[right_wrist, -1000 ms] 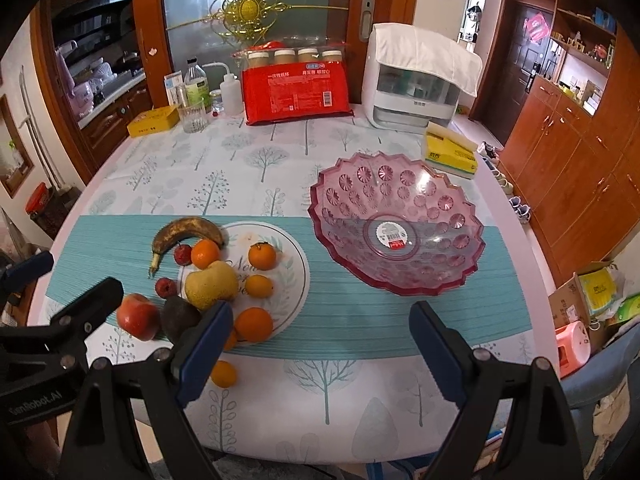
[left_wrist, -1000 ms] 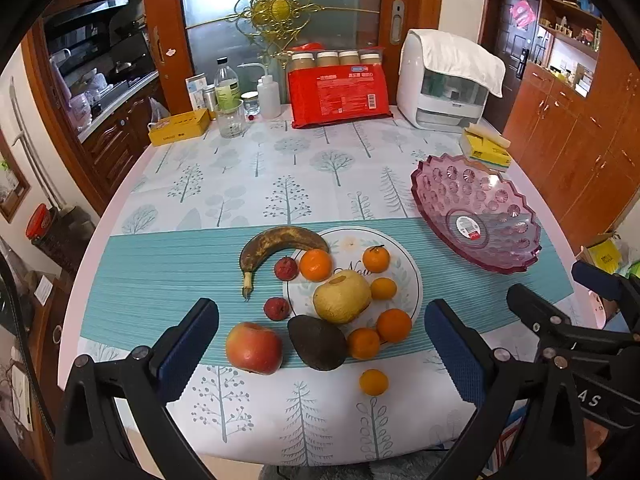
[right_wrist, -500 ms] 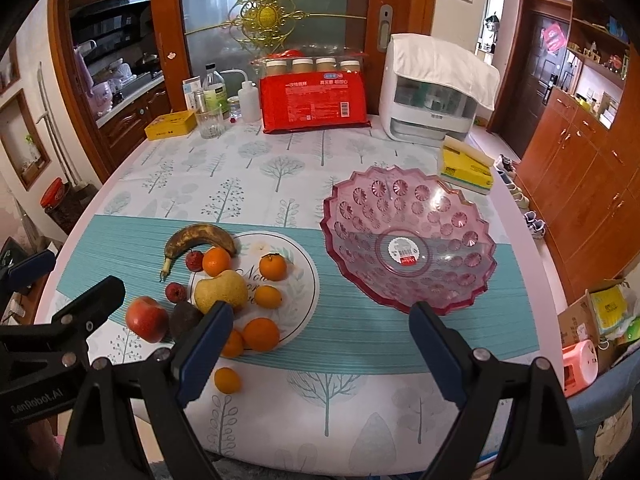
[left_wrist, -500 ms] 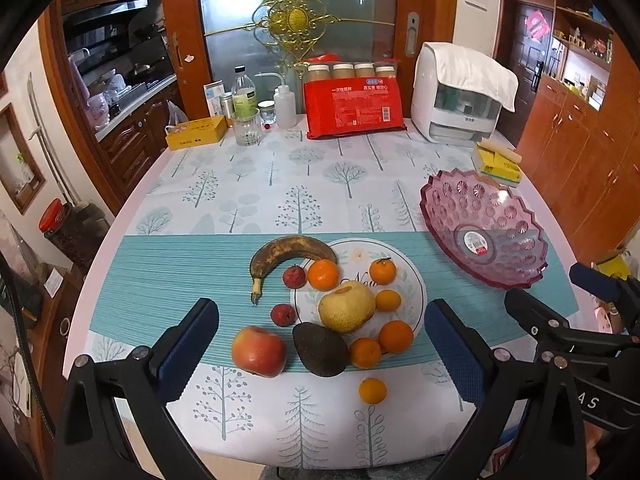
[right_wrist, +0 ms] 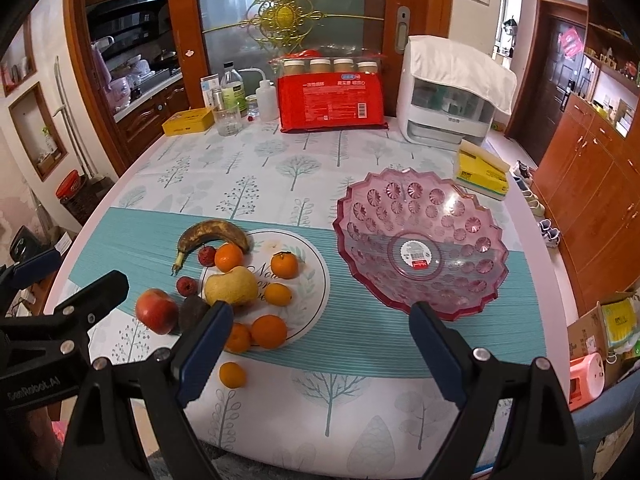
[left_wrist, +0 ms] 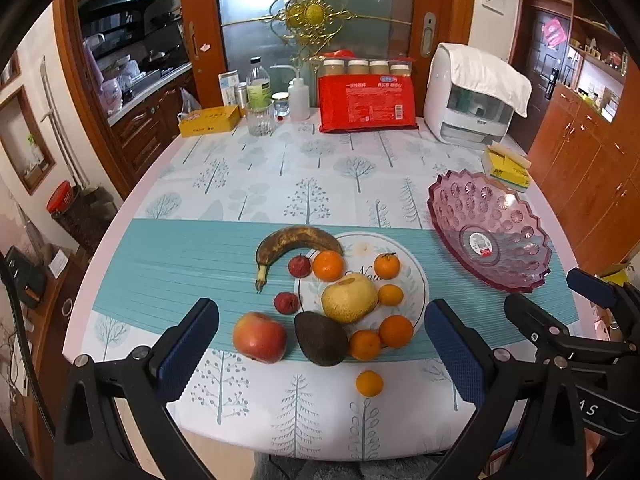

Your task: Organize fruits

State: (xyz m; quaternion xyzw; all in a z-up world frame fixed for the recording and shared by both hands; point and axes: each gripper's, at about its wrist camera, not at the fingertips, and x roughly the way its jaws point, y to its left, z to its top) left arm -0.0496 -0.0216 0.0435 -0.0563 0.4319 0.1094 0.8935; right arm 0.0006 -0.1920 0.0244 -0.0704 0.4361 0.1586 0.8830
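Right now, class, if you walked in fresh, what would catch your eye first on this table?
The heap of fruit at the near edge: a browned banana, a yellow pear, a dark avocado, a red apple and several oranges around a round white plate. To its right stands an empty pink glass bowl. A red packet stands at the far edge.

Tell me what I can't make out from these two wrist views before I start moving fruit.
- avocado: right wrist view, partly behind the right gripper's near finger; whole in the left view.
- pink bowl: left wrist view, near rim meets the right gripper's arm.
- Bowl sticker: print too small.
- Table's near edge: hidden below both open grippers, left gripper.
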